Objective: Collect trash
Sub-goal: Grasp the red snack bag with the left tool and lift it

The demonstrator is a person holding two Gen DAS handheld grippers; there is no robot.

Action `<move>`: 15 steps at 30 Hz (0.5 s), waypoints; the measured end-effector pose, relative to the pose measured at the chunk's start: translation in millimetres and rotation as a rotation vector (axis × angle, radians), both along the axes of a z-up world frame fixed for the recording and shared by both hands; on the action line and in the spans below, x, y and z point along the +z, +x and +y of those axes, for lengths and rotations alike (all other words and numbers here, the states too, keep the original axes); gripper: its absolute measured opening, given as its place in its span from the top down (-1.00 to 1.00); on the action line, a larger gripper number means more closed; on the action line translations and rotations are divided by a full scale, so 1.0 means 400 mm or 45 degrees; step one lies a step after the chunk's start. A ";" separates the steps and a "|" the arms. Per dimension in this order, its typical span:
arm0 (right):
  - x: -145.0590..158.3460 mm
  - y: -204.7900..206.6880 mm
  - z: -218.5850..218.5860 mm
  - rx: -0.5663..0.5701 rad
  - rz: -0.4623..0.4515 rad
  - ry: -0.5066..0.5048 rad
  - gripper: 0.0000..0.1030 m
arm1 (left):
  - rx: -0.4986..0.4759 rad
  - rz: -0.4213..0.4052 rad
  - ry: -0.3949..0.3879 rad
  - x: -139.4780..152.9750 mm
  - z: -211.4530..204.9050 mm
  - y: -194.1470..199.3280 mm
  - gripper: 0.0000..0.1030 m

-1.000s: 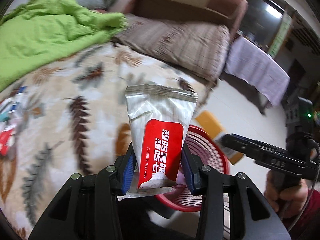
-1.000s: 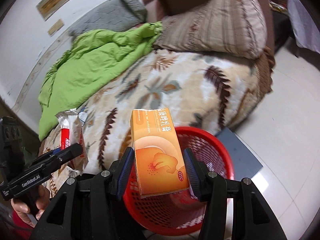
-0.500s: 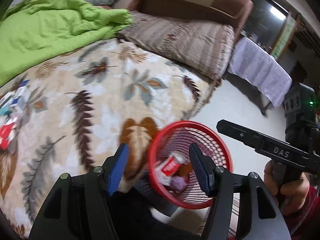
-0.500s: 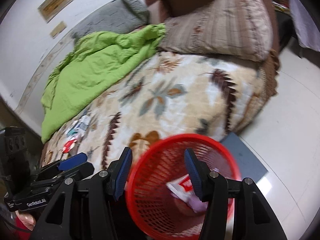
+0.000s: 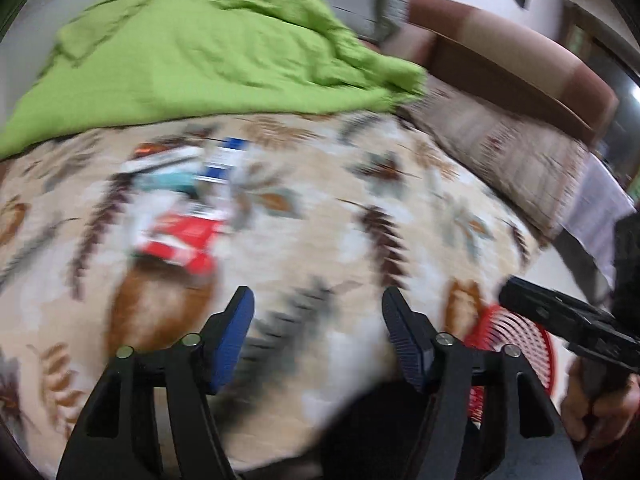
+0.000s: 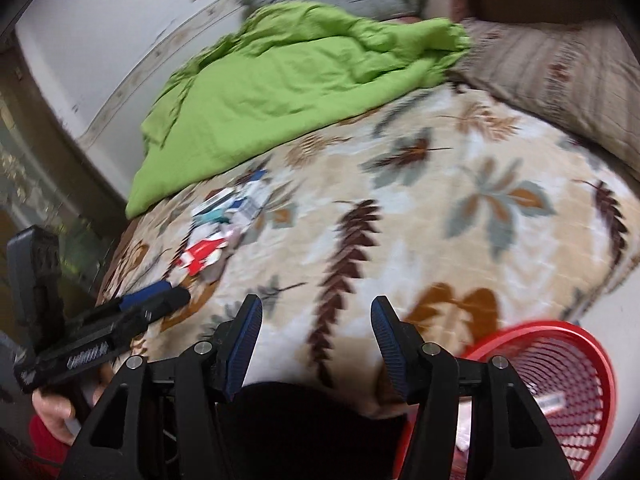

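Note:
A blurred heap of packets and wrappers (image 5: 180, 208) in red, white, teal and blue lies on the leaf-patterned blanket (image 5: 320, 220); the right wrist view shows the same heap (image 6: 224, 224) at mid left. My left gripper (image 5: 318, 308) hangs above the blanket, right of and below the heap, its jaws opening with nothing between them. My right gripper (image 6: 316, 316) is over the blanket too, jaws opening and empty. The red mesh basket (image 6: 560, 384) stands by the bed's edge at lower right, with white scraps inside. It shows partly in the left wrist view as the red basket (image 5: 512, 344).
A green quilt (image 6: 300, 92) covers the far side of the bed. A striped brown pillow (image 6: 560, 76) lies at the right, with a brown headboard (image 5: 520, 64) behind it. Pale floor (image 6: 624, 300) lies past the basket. A hand in a red sleeve (image 6: 48, 412) holds the left gripper.
Both grippers let go: the wet-wipe packet and the orange box dropped into the red basket. Both grippers then swung left, away from the basket and over the blanket towards the heap of packets.

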State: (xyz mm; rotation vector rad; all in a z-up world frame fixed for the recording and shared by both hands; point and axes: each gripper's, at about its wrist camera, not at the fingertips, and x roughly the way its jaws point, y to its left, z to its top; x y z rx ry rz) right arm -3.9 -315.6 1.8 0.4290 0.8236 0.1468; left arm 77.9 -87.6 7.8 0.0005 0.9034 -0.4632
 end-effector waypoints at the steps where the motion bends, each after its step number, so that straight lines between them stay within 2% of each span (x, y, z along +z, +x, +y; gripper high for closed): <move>1: 0.002 0.009 0.015 0.018 -0.004 -0.008 -0.19 | 0.030 0.013 0.001 -0.008 0.029 0.021 -0.39; 3: 0.003 0.025 0.039 0.049 -0.009 -0.013 -0.19 | 0.104 0.073 -0.046 -0.026 0.091 0.060 -0.39; 6: 0.000 0.039 0.061 0.070 -0.010 -0.017 -0.19 | 0.222 0.211 -0.236 -0.066 0.189 0.118 -0.39; 8: -0.009 0.047 0.067 0.073 0.000 -0.016 -0.19 | 0.282 0.279 -0.327 -0.094 0.226 0.147 -0.39; 12: -0.025 0.054 0.067 0.075 0.020 -0.015 -0.19 | 0.363 0.354 -0.420 -0.144 0.250 0.202 -0.39; 15: -0.030 0.057 0.064 0.076 0.027 -0.019 -0.19 | 0.401 0.373 -0.466 -0.166 0.245 0.243 -0.27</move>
